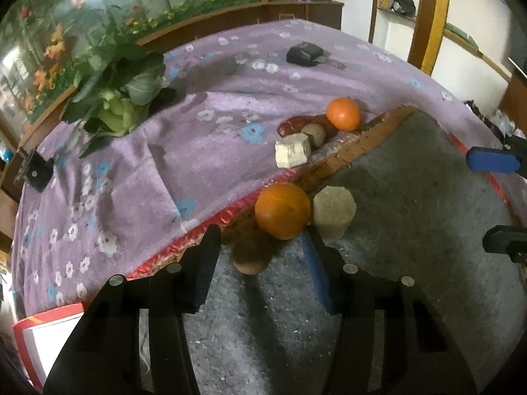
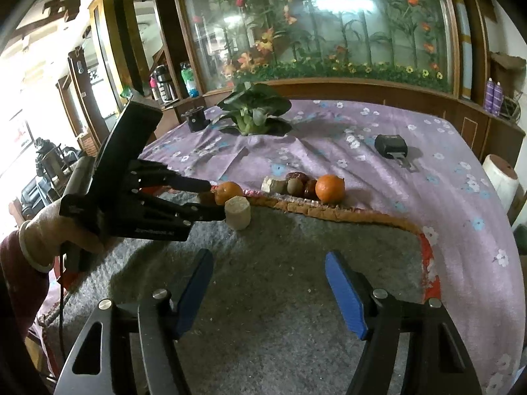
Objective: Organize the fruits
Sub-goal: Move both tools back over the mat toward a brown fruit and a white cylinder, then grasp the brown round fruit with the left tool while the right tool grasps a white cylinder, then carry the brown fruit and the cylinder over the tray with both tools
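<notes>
Grey mat (image 1: 411, 197) over a purple floral cloth (image 1: 131, 164); left gripper (image 1: 260, 247) half-open around, not gripping, the near orange (image 1: 282, 210); centre it before closing. Right gripper (image 2: 268, 284) hangs open, empty.

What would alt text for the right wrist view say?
The left gripper, held in a gloved hand, reaches to a near orange and a tan block on a grey mat. The right gripper hangs open over the mat; a far orange sits on the purple cloth.
</notes>
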Action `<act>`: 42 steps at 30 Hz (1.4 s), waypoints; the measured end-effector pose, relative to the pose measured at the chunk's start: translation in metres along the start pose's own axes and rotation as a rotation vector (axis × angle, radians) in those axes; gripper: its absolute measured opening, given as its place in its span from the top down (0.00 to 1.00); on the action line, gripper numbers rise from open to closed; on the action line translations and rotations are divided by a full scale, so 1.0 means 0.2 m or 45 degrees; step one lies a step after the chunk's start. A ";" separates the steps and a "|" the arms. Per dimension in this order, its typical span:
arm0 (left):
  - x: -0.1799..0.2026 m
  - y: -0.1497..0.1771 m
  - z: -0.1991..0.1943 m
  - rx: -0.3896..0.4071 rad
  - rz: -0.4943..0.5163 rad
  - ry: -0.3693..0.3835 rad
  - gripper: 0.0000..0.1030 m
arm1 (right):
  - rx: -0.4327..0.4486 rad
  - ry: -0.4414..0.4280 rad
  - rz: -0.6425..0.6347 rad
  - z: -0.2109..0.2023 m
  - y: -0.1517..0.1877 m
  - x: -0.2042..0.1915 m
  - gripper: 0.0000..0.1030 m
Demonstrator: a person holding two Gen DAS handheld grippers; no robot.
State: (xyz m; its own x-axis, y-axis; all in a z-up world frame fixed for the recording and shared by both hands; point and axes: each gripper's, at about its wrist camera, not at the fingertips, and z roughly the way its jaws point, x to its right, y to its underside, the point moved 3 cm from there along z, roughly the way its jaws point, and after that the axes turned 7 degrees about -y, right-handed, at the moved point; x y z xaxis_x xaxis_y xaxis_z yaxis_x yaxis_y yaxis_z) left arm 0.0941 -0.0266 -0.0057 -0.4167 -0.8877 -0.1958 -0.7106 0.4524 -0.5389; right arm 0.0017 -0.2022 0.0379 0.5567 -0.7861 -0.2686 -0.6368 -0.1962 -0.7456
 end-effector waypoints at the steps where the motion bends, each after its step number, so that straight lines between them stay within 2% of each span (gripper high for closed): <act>1: 0.00 0.00 0.01 -0.012 -0.014 0.010 0.51 | 0.001 -0.004 -0.001 0.00 0.00 0.00 0.35; 5: -0.01 0.03 0.00 -0.013 -0.049 0.023 0.60 | -0.008 -0.009 -0.001 0.01 0.00 -0.01 0.45; 7: -0.01 0.04 -0.01 -0.014 -0.084 0.015 0.75 | -0.013 -0.015 0.002 0.01 0.00 -0.01 0.49; 8: -0.03 0.05 -0.02 -0.013 -0.126 0.019 0.79 | -0.018 -0.021 0.003 0.02 0.00 -0.01 0.49; 11: -0.05 0.08 -0.05 -0.001 -0.213 0.065 0.79 | -0.029 -0.011 -0.033 0.04 -0.01 -0.04 0.49; 14: -0.04 0.11 -0.09 0.012 -0.247 0.063 0.79 | -0.042 -0.011 -0.098 0.08 -0.04 -0.08 0.49; 19: -0.03 0.17 -0.17 0.046 -0.318 0.022 0.79 | -0.087 -0.065 -0.172 0.22 -0.10 -0.11 0.49; 26: -0.05 0.27 -0.31 0.091 -0.425 -0.056 0.79 | -0.169 -0.070 -0.198 0.48 -0.17 -0.08 0.49; 27: -0.05 0.27 -0.32 0.097 -0.428 -0.060 0.79 | -0.183 -0.081 -0.203 0.52 -0.18 -0.08 0.54; 29: -0.04 0.28 -0.34 0.105 -0.439 -0.049 0.79 | -0.239 -0.110 -0.212 0.58 -0.17 -0.09 0.74; 30: -0.03 0.29 -0.34 0.105 -0.443 -0.055 0.79 | -0.253 -0.102 -0.213 0.59 -0.17 -0.09 0.74; 34: -0.02 0.32 -0.34 0.102 -0.464 -0.051 0.79 | -0.179 -0.040 -0.204 0.52 -0.16 -0.10 0.74; 42: -0.01 0.40 -0.39 0.111 -0.516 -0.123 0.79 | -0.116 -0.022 -0.087 0.29 -0.05 -0.16 0.74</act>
State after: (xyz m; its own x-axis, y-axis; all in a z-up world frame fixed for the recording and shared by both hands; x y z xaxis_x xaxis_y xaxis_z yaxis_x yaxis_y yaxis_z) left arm -0.0057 0.0182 0.0167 -0.0555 -0.9981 -0.0277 -0.7536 0.0601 -0.6546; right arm 0.0214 -0.1401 0.0183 0.6092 -0.7589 -0.2298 -0.6424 -0.3024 -0.7042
